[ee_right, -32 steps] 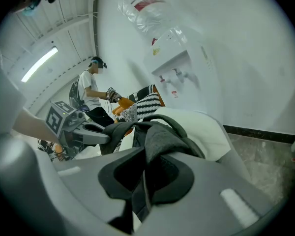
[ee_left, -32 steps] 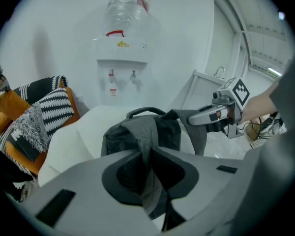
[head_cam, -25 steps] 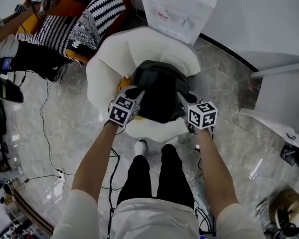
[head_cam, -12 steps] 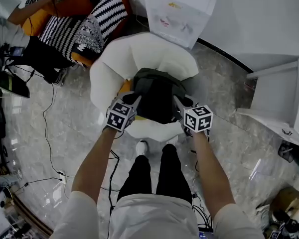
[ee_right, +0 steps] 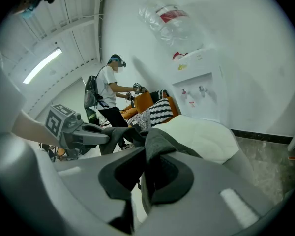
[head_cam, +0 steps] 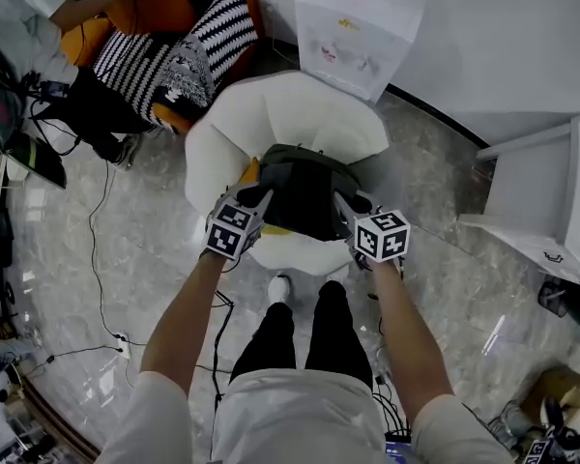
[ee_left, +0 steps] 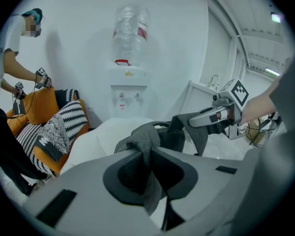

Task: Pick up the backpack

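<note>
Between the two grippers, the dark grey backpack (head_cam: pixel 304 193) sits over the seat of the white armchair (head_cam: pixel 275 114). The left gripper (head_cam: pixel 259 197) has its jaws pinched almost together on a fold of the backpack's fabric on the side nearest it. The right gripper (head_cam: pixel 341 201) is clamped the same way on a fold at the opposite side. Beyond both grippers, behind the armchair, stands a water dispenser (head_cam: pixel 353 27).
</note>
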A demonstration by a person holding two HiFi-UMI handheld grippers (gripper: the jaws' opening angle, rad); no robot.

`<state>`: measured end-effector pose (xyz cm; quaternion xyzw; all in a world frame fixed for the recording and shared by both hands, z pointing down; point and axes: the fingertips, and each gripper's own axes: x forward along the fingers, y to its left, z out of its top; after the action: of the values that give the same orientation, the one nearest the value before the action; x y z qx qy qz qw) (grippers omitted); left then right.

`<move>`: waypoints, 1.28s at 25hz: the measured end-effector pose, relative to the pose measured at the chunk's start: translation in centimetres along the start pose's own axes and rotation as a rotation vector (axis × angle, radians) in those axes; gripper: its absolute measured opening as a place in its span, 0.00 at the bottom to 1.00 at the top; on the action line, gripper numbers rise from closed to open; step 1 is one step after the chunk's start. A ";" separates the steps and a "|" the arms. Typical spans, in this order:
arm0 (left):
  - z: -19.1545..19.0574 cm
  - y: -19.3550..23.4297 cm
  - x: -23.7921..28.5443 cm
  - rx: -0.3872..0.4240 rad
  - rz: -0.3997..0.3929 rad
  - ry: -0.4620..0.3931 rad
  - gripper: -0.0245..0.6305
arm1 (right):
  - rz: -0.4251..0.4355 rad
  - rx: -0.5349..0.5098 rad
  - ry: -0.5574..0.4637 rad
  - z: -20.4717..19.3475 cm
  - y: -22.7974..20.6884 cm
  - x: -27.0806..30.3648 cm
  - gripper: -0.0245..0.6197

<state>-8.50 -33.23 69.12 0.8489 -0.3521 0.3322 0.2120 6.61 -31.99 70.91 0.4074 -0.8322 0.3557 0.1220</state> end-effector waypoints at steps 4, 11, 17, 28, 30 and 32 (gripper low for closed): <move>0.4 0.6 -1.6 -0.010 0.010 -0.014 0.09 | 0.013 -0.014 0.007 0.3 1.7 0.0 0.08; 1.3 0.8 -4.3 -0.029 0.007 -0.051 0.08 | 0.029 -0.022 -0.003 1.5 4.0 -0.9 0.08; 2.5 0.3 -6.1 -0.039 -0.007 -0.092 0.08 | 0.013 -0.027 -0.025 3.3 5.0 -2.1 0.08; 8.6 -0.1 -10.4 0.010 -0.017 -0.247 0.08 | 0.003 -0.141 -0.109 9.8 7.9 -5.4 0.09; 9.9 -0.2 -11.7 0.027 -0.018 -0.269 0.08 | 0.009 -0.164 -0.127 11.2 8.6 -6.1 0.09; 11.2 -0.4 -12.8 0.050 -0.019 -0.291 0.08 | 0.014 -0.183 -0.144 12.4 9.3 -6.7 0.09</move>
<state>-10.37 -33.72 52.21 0.8964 -0.3628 0.2123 0.1407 4.89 -32.72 54.12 0.4133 -0.8707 0.2488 0.0961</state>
